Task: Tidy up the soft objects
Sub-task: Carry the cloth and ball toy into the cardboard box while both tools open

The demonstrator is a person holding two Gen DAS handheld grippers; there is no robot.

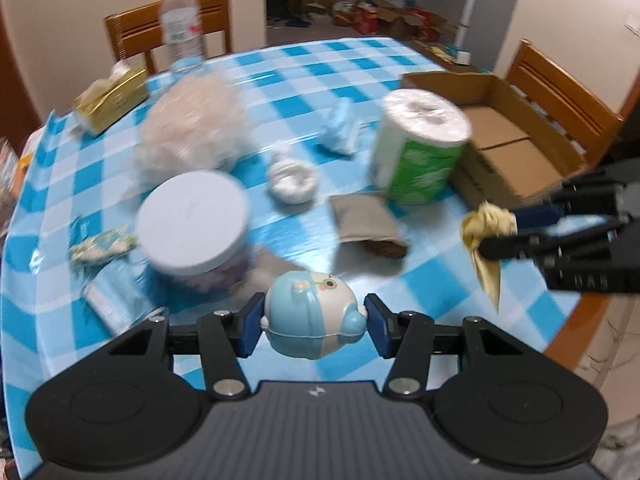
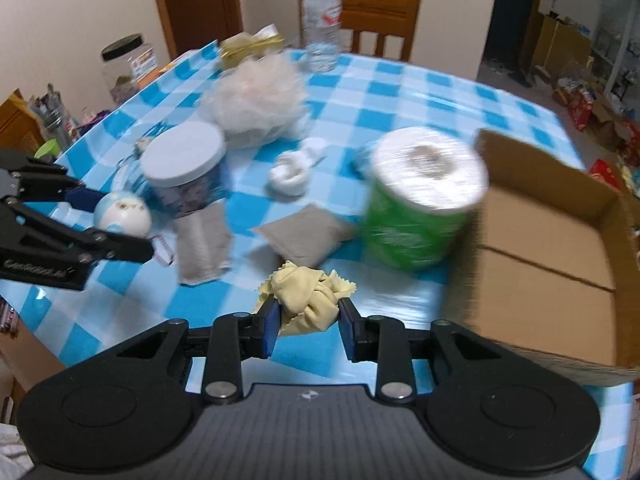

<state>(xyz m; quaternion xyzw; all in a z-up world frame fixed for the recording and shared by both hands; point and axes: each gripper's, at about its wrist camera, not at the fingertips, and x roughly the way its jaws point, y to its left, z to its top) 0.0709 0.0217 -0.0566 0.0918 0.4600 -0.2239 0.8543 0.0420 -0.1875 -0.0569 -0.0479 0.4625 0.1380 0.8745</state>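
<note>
A: What do we hold on our left side?

B: Our left gripper [image 1: 314, 322] has its fingers clamped on a small round squishy toy [image 1: 312, 314], pale blue and cream with a little face, lifted just above the near edge of the checked tabletop [image 1: 280, 64]

A: And on the right?

B: Our right gripper [image 2: 308, 320] has its fingers pressed against a crumpled yellow cloth [image 2: 306, 298] held between them, just beside the near left corner of the cardboard box [image 2: 552, 240]

A: What do we see inside that box?

B: Only its bare brown floor flaps; the part we see holds nothing, and the near wall hides a strip of the inside

A: Other containers?

B: A jar with a white lid [image 2: 184, 168] stands shut left of centre; its contents are too blurred to tell. A clear water bottle [image 2: 320, 20] stands capped at the far edge, and a dark-lidded jar [image 2: 124, 66] sits off the tabletop by the wall

A: The remaining soft things?

B: A fluffy beige plush [image 2: 256, 96], a white rolled sock [image 2: 292, 172], two grey pouches [image 2: 304, 234] and a green-wrapped paper roll [image 2: 420, 200] touching the box's wall
</note>
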